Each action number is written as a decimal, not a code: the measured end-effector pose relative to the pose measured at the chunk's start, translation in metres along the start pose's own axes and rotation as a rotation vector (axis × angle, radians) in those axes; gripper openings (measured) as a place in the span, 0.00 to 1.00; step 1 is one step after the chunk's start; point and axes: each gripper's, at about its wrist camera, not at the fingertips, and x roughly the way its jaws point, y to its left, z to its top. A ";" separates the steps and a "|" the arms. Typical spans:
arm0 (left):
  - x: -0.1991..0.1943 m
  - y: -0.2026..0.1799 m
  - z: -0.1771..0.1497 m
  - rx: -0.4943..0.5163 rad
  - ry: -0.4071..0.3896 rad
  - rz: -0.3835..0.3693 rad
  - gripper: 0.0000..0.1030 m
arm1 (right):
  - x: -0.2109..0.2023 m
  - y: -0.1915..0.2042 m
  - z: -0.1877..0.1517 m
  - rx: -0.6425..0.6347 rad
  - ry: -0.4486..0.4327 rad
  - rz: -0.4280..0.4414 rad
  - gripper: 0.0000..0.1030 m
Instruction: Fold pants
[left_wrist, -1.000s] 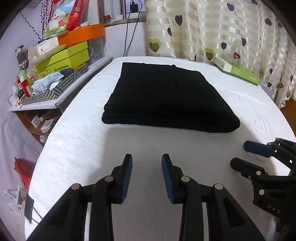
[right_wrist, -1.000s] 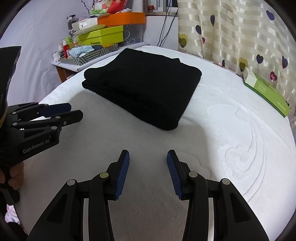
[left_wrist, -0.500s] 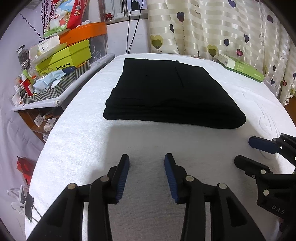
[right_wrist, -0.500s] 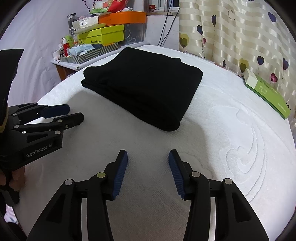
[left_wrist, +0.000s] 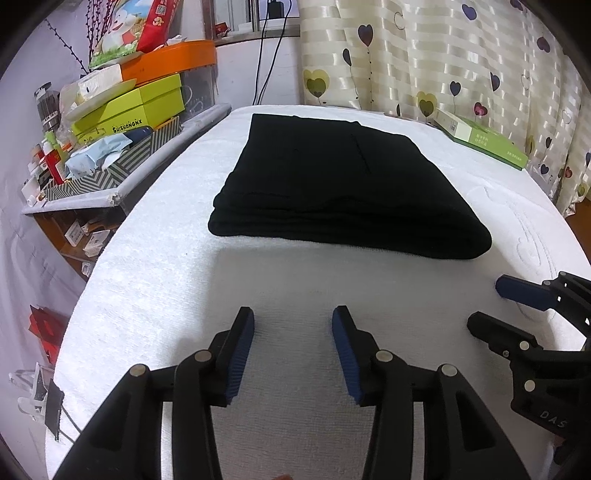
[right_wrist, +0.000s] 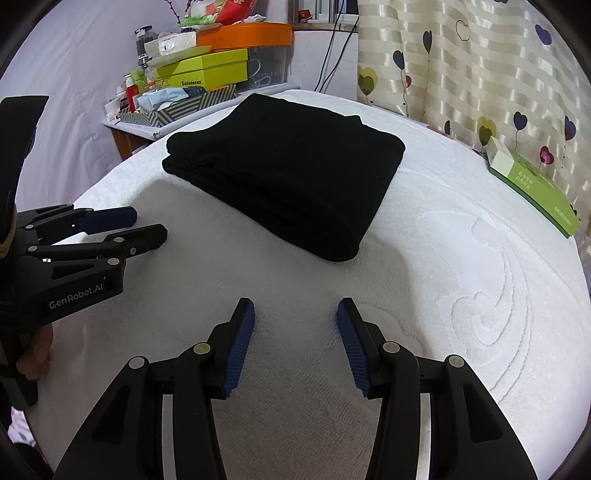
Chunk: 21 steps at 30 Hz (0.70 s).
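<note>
The black pants (left_wrist: 340, 184) lie folded into a thick, neat rectangle on the white bed cover (left_wrist: 155, 280); the right wrist view shows the same pants (right_wrist: 295, 173) from their near right corner. My left gripper (left_wrist: 293, 325) hovers open over bare cover, well short of the pants' near edge, with nothing between its blue pads. My right gripper (right_wrist: 295, 317) is also open and empty, equally short of the pants. Each gripper appears in the other's view: the right gripper (left_wrist: 487, 306) at the right edge, the left gripper (right_wrist: 147, 225) at the left edge.
A cluttered side table (left_wrist: 110, 184) with stacked boxes (left_wrist: 133, 110) stands along the bed's left. A flat green box (left_wrist: 484, 140) lies at the far right of the bed by the heart-patterned curtain (left_wrist: 443, 55). A hand (right_wrist: 35, 354) holds the left gripper's handle.
Both grippers have drawn back slightly and tilted, so the pants sit a little farther off in view. The pants have not moved and both jaws stay open.
</note>
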 end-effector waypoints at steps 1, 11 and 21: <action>0.000 0.001 0.000 0.002 0.000 0.001 0.46 | 0.000 0.000 0.000 0.000 0.000 0.000 0.47; 0.000 0.001 0.000 0.002 0.000 0.001 0.46 | 0.000 0.000 0.000 0.001 0.000 0.001 0.47; 0.000 0.000 0.001 0.008 -0.001 0.008 0.46 | 0.000 0.000 0.000 0.000 0.000 0.000 0.47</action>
